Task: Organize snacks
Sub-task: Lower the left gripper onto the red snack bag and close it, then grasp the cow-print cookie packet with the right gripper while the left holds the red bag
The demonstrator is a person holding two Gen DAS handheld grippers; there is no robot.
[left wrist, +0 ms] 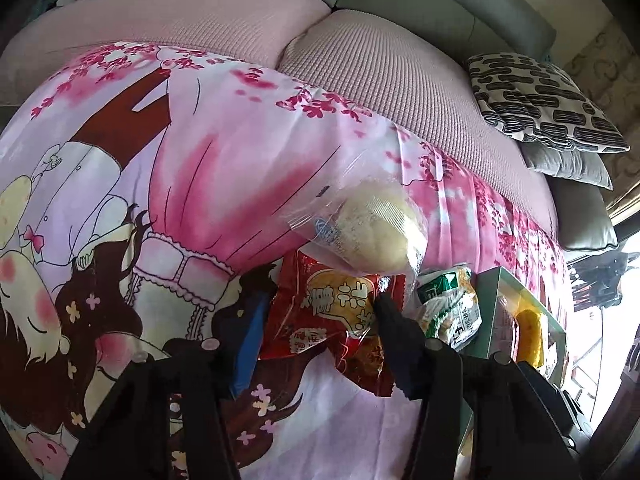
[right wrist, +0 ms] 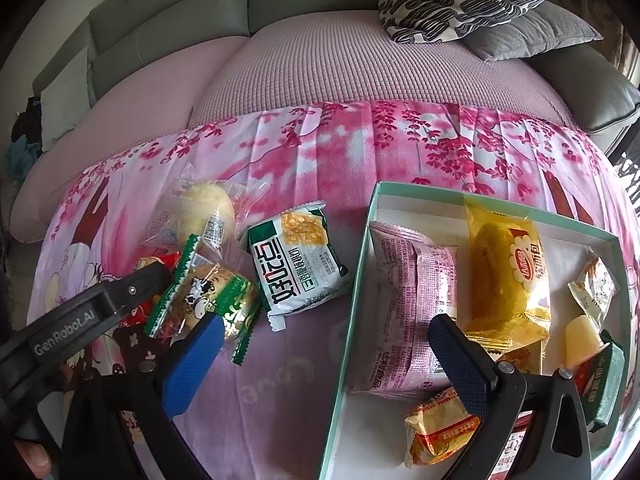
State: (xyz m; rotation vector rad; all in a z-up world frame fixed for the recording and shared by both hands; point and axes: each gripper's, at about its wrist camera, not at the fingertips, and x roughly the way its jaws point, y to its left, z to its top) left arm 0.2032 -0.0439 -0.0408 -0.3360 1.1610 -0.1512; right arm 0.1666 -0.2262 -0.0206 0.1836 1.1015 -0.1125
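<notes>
Pink blossom-print cloth (right wrist: pixel 340 148) covers the sofa seat, with loose snacks left of a shallow teal-rimmed box (right wrist: pixel 362 256) near its right edge. Left gripper (left wrist: pixel 316 312) has its jaws partly closed around the red snack packet (left wrist: pixel 324 312); whether both pads press it I cannot tell. Right gripper (right wrist: pixel 324 340) stands wide open and empty over the box's left rim.

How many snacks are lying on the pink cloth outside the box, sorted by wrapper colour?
Clear: 1, the clear-wrapped bun
Green: 2, the green and white packet and the green cow-print packet
Red: 1, the red packet
Total: 4
</notes>
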